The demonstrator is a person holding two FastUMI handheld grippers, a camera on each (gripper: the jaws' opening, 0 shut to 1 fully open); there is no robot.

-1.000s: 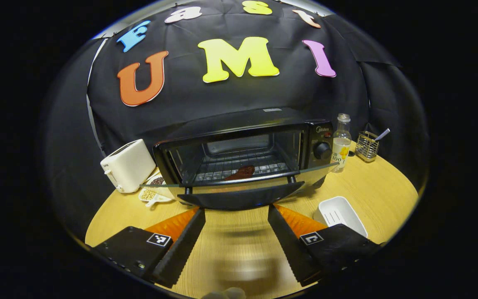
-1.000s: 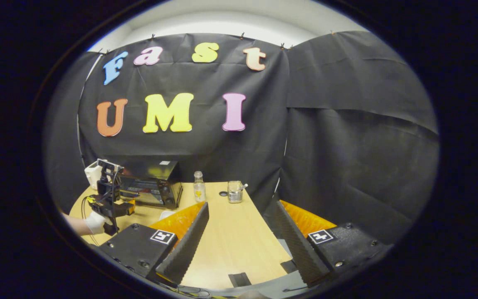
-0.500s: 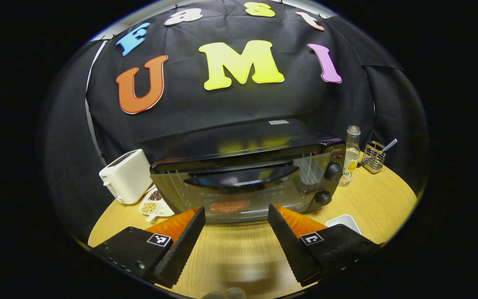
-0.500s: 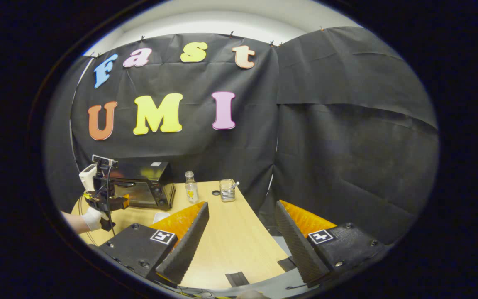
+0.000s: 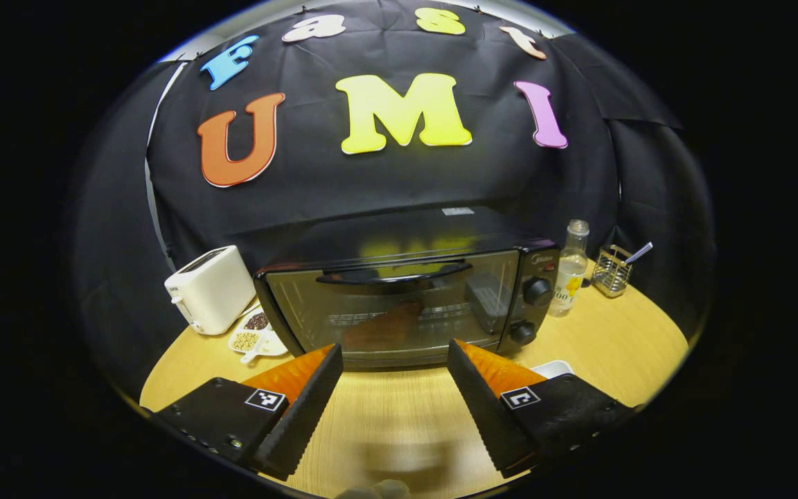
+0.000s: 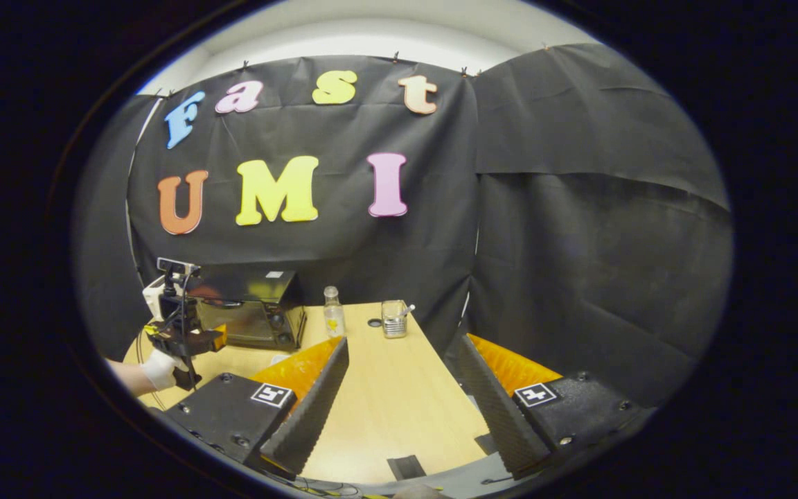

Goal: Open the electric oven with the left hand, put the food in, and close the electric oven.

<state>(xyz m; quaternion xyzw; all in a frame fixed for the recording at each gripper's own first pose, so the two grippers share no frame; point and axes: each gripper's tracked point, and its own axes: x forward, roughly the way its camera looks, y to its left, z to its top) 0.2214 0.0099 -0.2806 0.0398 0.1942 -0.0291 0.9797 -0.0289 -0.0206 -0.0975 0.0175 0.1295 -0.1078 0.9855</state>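
Since a second ago, oven (image 5: pixel 399 305) door has swung shut, food (image 5: pixel 382 329) inside; left gripper (image 5: pixel 393 388) released. Glass door fragile; grasp handle (image 5: pixel 393 275).

shut oven (image 5: pixel 399 305) blocks ahead; bare table (image 5: pixel 385 423) before it.

The oven (image 5: pixel 399 305) is black with a dark glass door, the toaster (image 5: pixel 210 288) white, the table (image 5: pixel 621 339) pale wood grain, the food (image 5: pixel 382 327) inside reddish-brown.
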